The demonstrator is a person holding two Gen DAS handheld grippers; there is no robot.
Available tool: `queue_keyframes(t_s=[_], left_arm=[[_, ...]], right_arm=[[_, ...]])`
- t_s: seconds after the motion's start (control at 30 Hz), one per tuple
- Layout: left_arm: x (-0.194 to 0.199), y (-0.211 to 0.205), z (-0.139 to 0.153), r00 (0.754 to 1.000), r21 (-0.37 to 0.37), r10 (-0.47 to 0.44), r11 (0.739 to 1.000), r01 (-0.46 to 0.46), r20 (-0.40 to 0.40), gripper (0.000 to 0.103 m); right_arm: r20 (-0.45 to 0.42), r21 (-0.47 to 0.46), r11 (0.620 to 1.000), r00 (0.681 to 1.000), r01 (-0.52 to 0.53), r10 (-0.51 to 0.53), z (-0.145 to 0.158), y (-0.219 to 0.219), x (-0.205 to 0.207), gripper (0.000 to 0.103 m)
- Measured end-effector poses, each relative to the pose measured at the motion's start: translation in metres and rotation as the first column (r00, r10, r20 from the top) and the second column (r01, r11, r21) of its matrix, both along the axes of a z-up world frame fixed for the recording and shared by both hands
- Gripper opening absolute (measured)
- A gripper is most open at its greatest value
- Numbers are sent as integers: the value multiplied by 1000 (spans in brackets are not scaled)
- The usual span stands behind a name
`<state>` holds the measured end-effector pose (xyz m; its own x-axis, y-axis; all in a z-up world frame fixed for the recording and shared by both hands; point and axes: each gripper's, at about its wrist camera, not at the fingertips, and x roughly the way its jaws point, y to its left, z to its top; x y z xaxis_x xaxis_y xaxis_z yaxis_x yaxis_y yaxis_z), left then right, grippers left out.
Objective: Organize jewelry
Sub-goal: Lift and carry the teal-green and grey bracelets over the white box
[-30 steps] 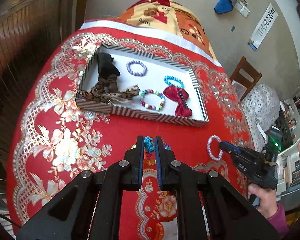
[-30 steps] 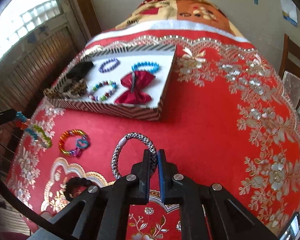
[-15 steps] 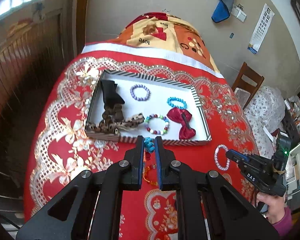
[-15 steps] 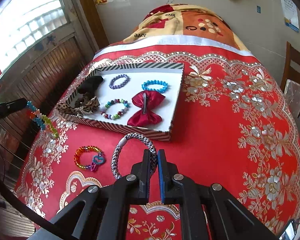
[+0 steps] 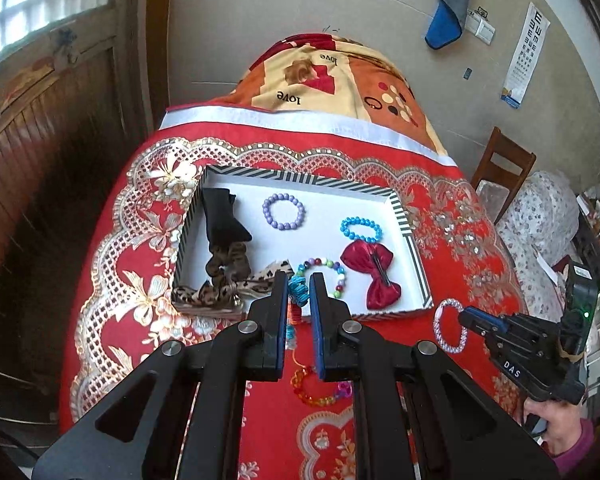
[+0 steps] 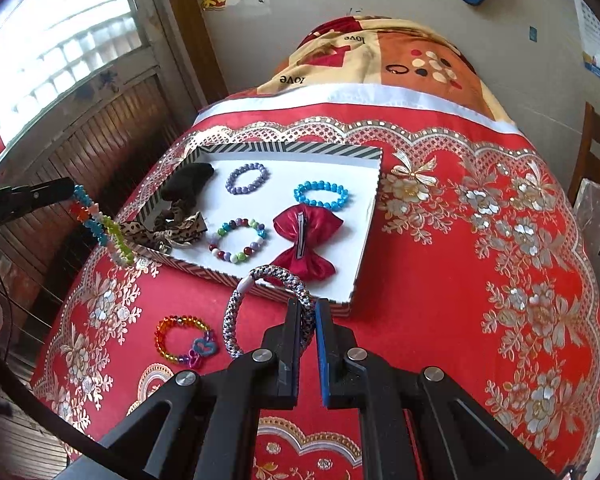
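Bright plastic beads in turquoise, orange, green and white make up the strand (image 6: 100,224) that we pinch in our left gripper (image 5: 299,286); from the right wrist view it dangles free in the air below the fingertips. In the left wrist view only a turquoise knot of it shows between the narrow jaws, the rest hidden behind the fingers.

Our right gripper (image 6: 308,312) is clamped on a braided black-and-white bracelet (image 6: 260,300), a stiff ring with a white clasp, held up off the red cloth (image 6: 440,280).

Just ahead of both grippers sits the striped tray (image 5: 418,264), holding a purple bracelet (image 5: 283,212), a blue bracelet (image 5: 361,230), a multicoloured bracelet (image 6: 238,240), a red bow clip (image 5: 370,276) and dark scrunchies (image 5: 222,232), whose shapes we cannot separate clearly. Below our left gripper a rainbow bracelet (image 6: 184,340) lies on the cloth, partly cut off by the fingers in the left view.
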<state>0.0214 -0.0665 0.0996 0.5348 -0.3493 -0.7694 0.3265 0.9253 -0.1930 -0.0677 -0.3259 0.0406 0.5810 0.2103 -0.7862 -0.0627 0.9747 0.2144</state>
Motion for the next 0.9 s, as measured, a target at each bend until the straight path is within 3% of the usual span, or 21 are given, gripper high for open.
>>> queue_keyframes(t_s=[0.9], left_arm=[[70, -30, 1, 999, 80, 19, 997, -22, 34, 9]], right_arm=[[-3, -6, 998, 998, -65, 65, -4, -1, 64, 6]])
